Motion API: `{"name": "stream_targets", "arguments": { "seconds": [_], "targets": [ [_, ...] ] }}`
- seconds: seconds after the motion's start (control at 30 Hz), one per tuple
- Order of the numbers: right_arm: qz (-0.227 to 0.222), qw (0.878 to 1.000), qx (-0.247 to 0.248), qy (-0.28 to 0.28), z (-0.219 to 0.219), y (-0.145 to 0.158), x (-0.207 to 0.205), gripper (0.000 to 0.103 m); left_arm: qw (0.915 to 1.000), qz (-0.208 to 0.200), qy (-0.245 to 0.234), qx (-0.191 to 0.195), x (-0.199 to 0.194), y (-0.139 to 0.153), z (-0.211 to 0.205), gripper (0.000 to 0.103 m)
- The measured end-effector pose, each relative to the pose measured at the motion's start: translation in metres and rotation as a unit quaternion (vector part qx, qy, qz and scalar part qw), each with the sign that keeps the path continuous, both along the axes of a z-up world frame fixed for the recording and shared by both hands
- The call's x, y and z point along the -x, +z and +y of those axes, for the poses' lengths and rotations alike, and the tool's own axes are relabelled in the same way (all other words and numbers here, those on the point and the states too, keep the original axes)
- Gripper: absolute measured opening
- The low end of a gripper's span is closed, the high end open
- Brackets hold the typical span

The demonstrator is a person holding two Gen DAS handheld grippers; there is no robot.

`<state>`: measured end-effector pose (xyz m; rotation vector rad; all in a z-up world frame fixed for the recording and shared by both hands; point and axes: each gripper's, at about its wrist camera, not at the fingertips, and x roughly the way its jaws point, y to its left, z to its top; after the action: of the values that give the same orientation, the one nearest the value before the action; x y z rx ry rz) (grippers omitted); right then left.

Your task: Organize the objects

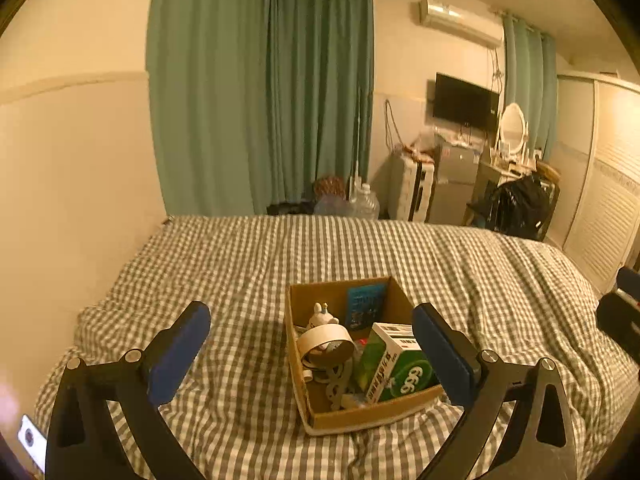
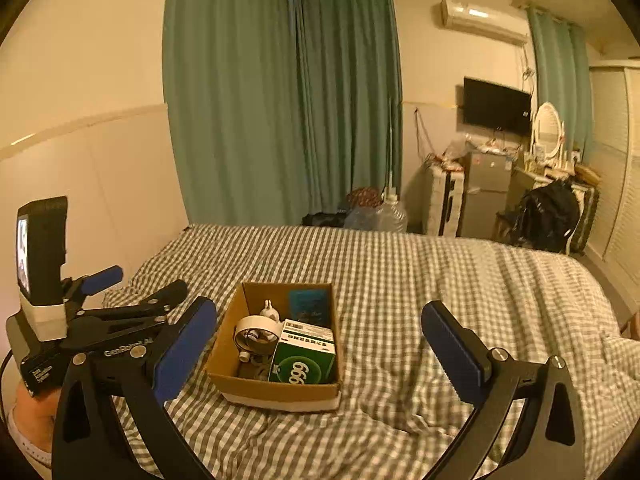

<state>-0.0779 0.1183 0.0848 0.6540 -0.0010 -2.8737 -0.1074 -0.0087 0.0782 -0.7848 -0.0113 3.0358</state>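
Cardboard, one open box sits on the checked bed, and everything to be sorted already lies inside it. I count one green carton marked 999 at the near right corner, one white tape ring beside it, one small white rabbit figure behind the ring, and one blue packet leaning on the far wall. A pale cut-out piece lies at the bottom; I can't tell what it is.

Two grippers hang above the bed, both spread wide and empty. The left gripper straddles the box's near left side. The right gripper is to the box's right, over bare quilt.
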Motion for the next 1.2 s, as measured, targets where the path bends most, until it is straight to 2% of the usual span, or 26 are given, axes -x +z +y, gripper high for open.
{"name": "stream_targets", "arguments": {
  "seconds": [0.13, 0.2, 0.33, 0.5, 0.7, 0.8, 0.93, 1.07, 1.2],
  "targets": [
    [0.014, 1.000, -0.006, -0.012, 0.011, 0.013, -0.031, 0.103, 0.9998, 0.019, 0.000, -0.007, -0.034, 0.011, -0.002, 0.103],
    [0.020, 1.000, -0.008, -0.015, 0.013, 0.015, -0.044, 0.103, 0.9995, 0.033, 0.001, 0.002, -0.049, 0.014, -0.001, 0.103],
    [0.026, 1.000, -0.009, -0.014, 0.014, 0.010, -0.053, 0.103, 0.9989, 0.045, 0.009, 0.010, -0.069, 0.005, -0.003, 0.103],
    [0.026, 0.999, 0.007, -0.016, 0.014, -0.023, -0.044, 0.103, 0.9988, 0.039, 0.030, 0.004, -0.067, -0.021, -0.006, 0.103],
    [0.012, 0.999, -0.036, -0.029, 0.014, -0.073, -0.012, 0.103, 0.9983, 0.027, 0.050, 0.008, -0.052, -0.065, -0.003, 0.103],
    [0.007, 0.999, -0.036, -0.033, 0.022, -0.093, 0.000, 0.103, 0.9985, 0.019, 0.051, -0.007, -0.045, -0.087, -0.002, 0.103],
    [-0.007, 0.999, -0.030, -0.041, 0.035, -0.118, 0.012, 0.103, 0.9984, 0.017, 0.053, -0.008, -0.042, -0.109, 0.006, 0.103],
    [-0.027, 0.998, -0.037, -0.051, 0.043, -0.137, 0.022, 0.103, 0.9987, 0.007, 0.050, -0.013, -0.045, -0.124, 0.015, 0.103],
    [-0.032, 0.998, -0.026, -0.048, 0.047, -0.141, 0.023, 0.103, 0.9991, -0.004, 0.042, -0.003, -0.048, -0.131, 0.028, 0.103]
  ]
}}
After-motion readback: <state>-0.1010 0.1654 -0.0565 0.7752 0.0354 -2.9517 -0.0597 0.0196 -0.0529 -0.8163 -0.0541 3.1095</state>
